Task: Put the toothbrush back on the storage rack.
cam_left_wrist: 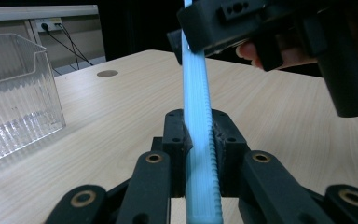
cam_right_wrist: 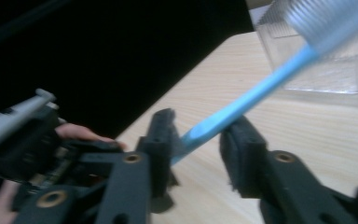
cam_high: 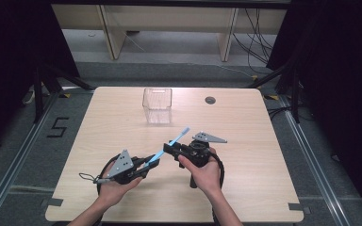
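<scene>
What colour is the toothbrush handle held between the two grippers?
Light blue. The toothbrush handle shows best in the left gripper view.

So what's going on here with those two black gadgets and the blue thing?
A person sits at a wooden table with a hand-held gripper in each hand. The left gripper is clamped on the handle of a blue toothbrush, holding it up off the table. The right gripper has come in around the same handle farther along, with a gap beside the handle, so it doesn't look like a firm grip yet. It looks like a hand-over. A clear plastic container stands farther back on the table.
</scene>
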Available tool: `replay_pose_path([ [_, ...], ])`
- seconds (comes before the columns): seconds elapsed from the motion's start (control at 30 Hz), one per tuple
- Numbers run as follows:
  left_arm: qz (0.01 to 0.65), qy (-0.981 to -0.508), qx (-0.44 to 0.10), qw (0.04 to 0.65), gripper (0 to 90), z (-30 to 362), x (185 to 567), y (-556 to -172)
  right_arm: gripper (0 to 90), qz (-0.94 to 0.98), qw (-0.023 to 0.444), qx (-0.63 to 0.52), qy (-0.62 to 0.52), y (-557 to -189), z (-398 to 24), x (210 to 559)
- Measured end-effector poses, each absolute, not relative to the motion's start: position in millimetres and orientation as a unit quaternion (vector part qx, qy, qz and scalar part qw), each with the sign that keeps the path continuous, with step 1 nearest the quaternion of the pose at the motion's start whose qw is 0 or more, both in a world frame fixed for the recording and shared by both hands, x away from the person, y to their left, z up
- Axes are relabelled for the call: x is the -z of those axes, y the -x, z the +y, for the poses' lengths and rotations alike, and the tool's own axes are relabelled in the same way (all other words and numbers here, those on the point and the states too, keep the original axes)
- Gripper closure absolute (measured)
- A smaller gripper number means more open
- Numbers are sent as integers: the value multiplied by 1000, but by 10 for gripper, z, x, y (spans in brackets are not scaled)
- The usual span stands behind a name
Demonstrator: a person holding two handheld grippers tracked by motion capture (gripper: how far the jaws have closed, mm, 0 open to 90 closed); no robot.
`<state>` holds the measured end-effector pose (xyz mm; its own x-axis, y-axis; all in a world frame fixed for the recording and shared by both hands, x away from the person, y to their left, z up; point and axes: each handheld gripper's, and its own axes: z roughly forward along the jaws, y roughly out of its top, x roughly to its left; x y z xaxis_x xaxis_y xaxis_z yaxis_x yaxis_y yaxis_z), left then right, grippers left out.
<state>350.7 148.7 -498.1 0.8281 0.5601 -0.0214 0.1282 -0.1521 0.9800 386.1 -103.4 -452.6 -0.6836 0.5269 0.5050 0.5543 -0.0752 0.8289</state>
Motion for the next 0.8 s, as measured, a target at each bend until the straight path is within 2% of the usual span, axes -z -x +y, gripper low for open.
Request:
replay_pose_path([
  [0.03, 229, -748, -171, 599, 759, 1469, 4990, -3533, 805, -672, 30, 624, 396, -3857, -1033, 4521],
  [0.07, 231, -750, -167, 597, 725, 1461, 4993, -3544, 830, -675, 29, 629, 385, -3853, -1028, 4513],
  [0.17, 229, -755, -158, 594, 624, 1455, 4967, -3567, 840, -689, 21, 620, 375, -3836, -1015, 4474],
  [0.27, 234, -753, -152, 596, 554, 1469, 4922, -3546, 840, -705, -11, 607, 366, -3825, -1022, 4428],
  [0.3, 234, -752, -152, 597, 540, 1474, 4910, -3539, 840, -704, -3, 601, 379, -3795, -1025, 4397],
  [0.37, 236, -753, -147, 597, 523, 1481, 4885, -3524, 840, -718, -42, 597, 356, -3838, -1044, 4389],
  [0.47, 239, -751, -138, 600, 516, 1475, 4835, -3519, 840, -732, -72, 582, 347, -3831, -1045, 4342],
  [0.53, 237, -751, -136, 601, 514, 1458, 4792, -3533, 840, -730, -67, 582, 352, -3816, -1027, 4334],
  [0.8, 249, -762, -134, 583, 489, 1387, 4671, -3628, 839, -751, -107, 564, 328, -3787, -965, 4297],
])
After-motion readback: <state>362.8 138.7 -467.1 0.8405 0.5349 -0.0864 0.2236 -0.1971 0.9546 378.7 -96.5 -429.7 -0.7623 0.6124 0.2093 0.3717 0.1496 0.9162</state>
